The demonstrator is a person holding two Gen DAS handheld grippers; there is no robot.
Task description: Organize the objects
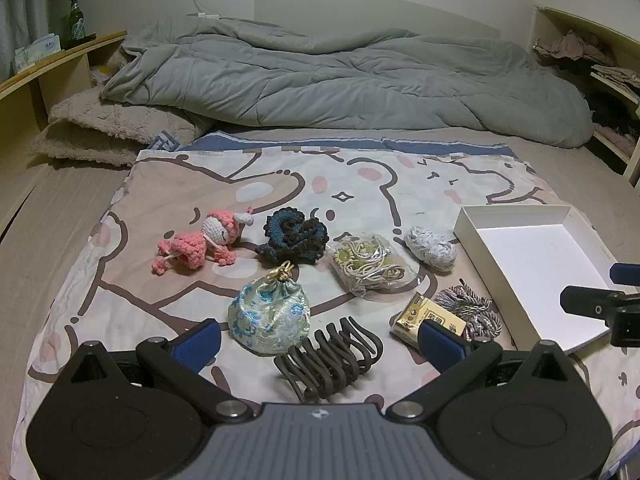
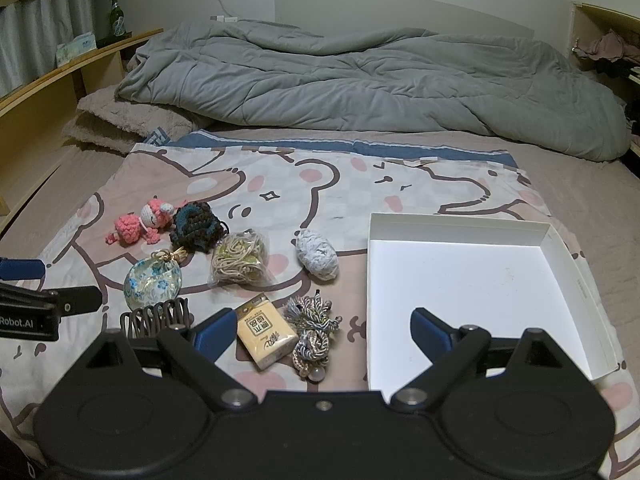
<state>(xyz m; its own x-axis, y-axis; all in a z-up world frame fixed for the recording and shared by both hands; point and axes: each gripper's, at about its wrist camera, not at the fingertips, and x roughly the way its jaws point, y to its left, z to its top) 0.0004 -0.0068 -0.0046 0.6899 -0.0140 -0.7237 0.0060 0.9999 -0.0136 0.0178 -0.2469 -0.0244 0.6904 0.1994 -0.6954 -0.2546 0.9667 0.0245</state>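
Hovering low over the bed, the left tool (image 1: 320,336) has its fingers spread wide apart and grips nothing; a dark hair claw clip (image 1: 332,360) lies between them on the cartoon bear sheet (image 1: 280,184), just in front of a floral drawstring pouch (image 1: 269,318); the right tool (image 2: 322,330) is likewise spread wide and empty, with a yellow tissue pack (image 2: 264,330) and a braided cord bundle (image 2: 314,330) lying between its fingers; to its right sits the open white box (image 2: 576,268), nothing in it, resting on the same sheet; farther back lie a pink crochet doll (image 1: 200,242), a dark blue crochet flower (image 1: 294,238), a clear bag of beige cords (image 1: 368,264) and a grey-white crochet piece (image 1: 432,248), all apart from the box; a rumpled grey duvet (image 1: 340,76) covers the head of the bed
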